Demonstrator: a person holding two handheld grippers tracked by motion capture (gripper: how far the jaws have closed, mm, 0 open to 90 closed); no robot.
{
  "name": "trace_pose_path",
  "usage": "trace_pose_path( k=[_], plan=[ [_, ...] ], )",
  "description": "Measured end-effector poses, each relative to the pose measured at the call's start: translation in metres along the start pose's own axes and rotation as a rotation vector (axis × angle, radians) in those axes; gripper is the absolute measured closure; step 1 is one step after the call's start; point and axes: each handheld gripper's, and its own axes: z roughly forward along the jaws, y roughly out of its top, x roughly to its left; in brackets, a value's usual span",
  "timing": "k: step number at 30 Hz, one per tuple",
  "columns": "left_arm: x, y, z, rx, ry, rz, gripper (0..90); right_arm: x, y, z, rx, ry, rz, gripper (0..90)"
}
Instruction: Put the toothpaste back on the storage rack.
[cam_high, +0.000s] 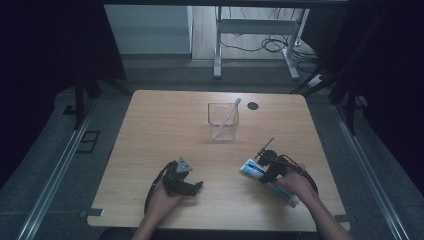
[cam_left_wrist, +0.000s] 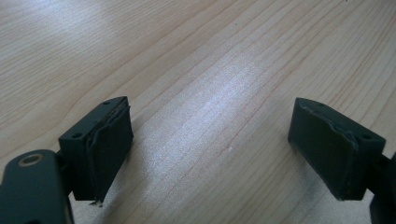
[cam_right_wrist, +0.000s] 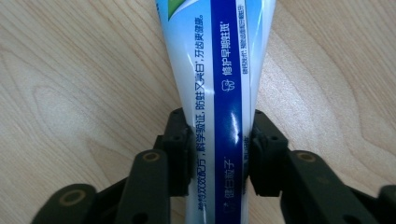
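High view first takes in the wooden table (cam_high: 165, 120), a pale rectangular top with a small black round mark (cam_high: 253, 105) near its far edge. Toward the far middle of it stands a clear plastic cup (cam_high: 223, 121), and a toothbrush (cam_high: 227, 118) with a light blue head leans inside it, the head poking above the rim. Well apart from the cup, at the near right of the table, lies a toothpaste tube (cam_high: 254, 168), white and blue, set slantwise with its broad end toward the table's middle and its narrow end hidden under the person's right hand (cam_high: 296, 183). That hand holds the right gripper (cam_high: 268, 170), which sits on the tube about midway along its length. The right gripper view looks straight down the tube (cam_right_wrist: 219, 93): both black pads press on its sides, one at each edge of the blue band with white print, so the claw is clamped on the toothpaste tube, which rests against the wood. At the near left of the table the person's left hand (cam_high: 164, 196) holds the left gripper (cam_high: 197, 186), which rests low over the table with its grey three-cornered plate on top. The left gripper view shows its two jaws standing wide apart with bare wood grain between them, holding nothing.
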Motion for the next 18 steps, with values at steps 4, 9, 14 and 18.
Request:
trace_pose_path(
  k=[4,9,14,18],
  plan=[
    [0.0,0.0,0.0,0.0,0.0,0.0,13.7,-0.002,-0.003,-0.003,-0.02,0.007,0.007,68.9],
    [0.0,0.0,0.0,0.0,0.0,0.0,13.8,-0.004,-0.005,-0.006,-0.035,0.02,0.015,70.1],
    [0.0,0.0,0.0,0.0,0.0,0.0,13.7,-0.008,-0.008,-0.013,-0.079,0.031,0.035,70.6],
    [0.0,0.0,0.0,0.0,0.0,0.001,13.7,-0.011,-0.01,-0.019,-0.105,0.037,0.044,71.0]
  ],
)
